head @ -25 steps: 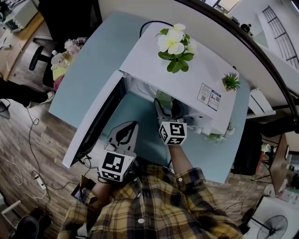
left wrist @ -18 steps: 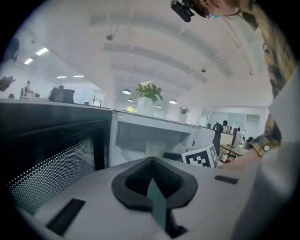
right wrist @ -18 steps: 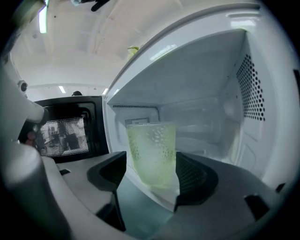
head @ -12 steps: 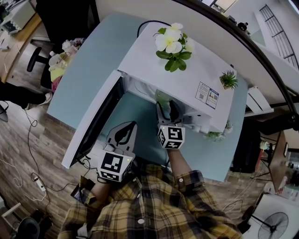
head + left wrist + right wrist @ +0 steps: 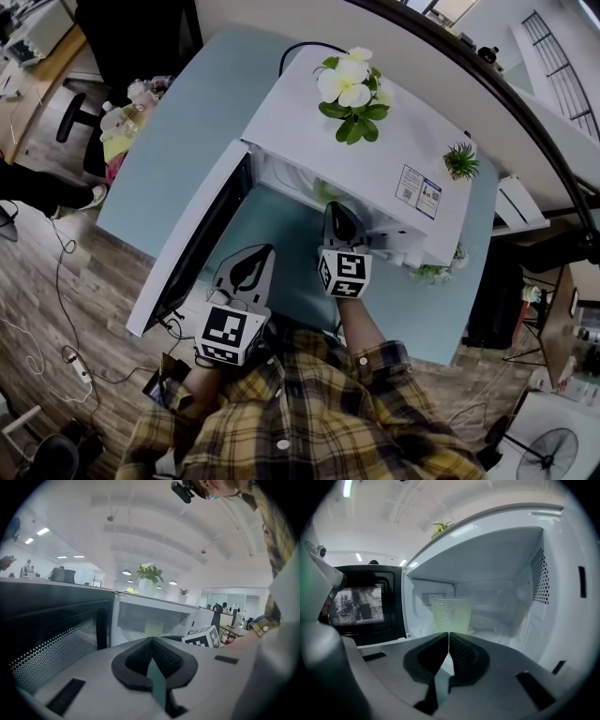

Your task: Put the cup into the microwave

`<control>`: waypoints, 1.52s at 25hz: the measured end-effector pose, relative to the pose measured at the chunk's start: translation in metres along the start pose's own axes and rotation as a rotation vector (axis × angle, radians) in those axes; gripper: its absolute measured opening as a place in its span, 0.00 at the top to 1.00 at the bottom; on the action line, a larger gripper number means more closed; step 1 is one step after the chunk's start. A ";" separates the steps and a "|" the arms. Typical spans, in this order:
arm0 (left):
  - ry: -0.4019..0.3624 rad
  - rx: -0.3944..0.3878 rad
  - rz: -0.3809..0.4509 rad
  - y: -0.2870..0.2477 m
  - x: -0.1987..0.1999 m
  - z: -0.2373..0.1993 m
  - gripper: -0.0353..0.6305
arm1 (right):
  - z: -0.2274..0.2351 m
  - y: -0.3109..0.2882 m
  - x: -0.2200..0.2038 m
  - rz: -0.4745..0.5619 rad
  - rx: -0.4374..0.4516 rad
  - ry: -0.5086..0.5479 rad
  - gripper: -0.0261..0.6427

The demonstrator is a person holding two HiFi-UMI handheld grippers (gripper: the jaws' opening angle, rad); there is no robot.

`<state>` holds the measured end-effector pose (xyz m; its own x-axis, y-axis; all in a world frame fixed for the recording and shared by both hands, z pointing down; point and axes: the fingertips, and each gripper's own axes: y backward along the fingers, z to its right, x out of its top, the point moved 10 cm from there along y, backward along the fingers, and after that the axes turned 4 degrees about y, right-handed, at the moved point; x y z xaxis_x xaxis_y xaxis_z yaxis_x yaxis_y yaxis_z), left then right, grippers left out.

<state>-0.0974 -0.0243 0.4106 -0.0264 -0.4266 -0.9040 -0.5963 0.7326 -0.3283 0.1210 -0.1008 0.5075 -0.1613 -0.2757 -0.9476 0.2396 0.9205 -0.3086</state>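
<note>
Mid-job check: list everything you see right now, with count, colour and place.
microwave: one, white, on the table, door swung open
cup: one, pale green, upright inside the microwave
flowering plant: one, white blooms and green leaves, on top of the microwave
small plant: one, green, on the microwave's top near its right end
table: one, light blue, under the microwave
office chair: one, black, on the floor, upper left of the head view
power strip: one, white, on the wood floor, lower left
plaid shirt: one, yellow and dark, on the person
left gripper: one, grey with black pads, shut, empty, before the open door
right gripper: one, same colours, shut, empty, at the microwave's opening, short of the cup
</note>
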 end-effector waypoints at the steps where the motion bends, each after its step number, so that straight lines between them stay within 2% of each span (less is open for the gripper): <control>1: -0.001 0.003 0.000 0.000 0.000 0.000 0.97 | 0.000 -0.001 0.000 -0.003 0.001 0.000 0.95; 18: -0.014 0.022 0.028 0.008 0.005 -0.006 0.97 | -0.005 0.010 0.006 0.013 0.046 -0.029 0.95; 28: -0.038 0.008 0.056 0.012 0.012 0.001 0.97 | -0.004 0.041 0.018 0.042 0.128 -0.100 0.95; 38: -0.058 -0.037 0.074 0.011 0.017 0.016 0.97 | 0.006 0.092 0.042 0.091 0.163 -0.084 0.95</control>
<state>-0.0916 -0.0154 0.3869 -0.0253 -0.3395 -0.9403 -0.6239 0.7402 -0.2505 0.1426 -0.0294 0.4392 -0.0527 -0.2217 -0.9737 0.4024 0.8877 -0.2239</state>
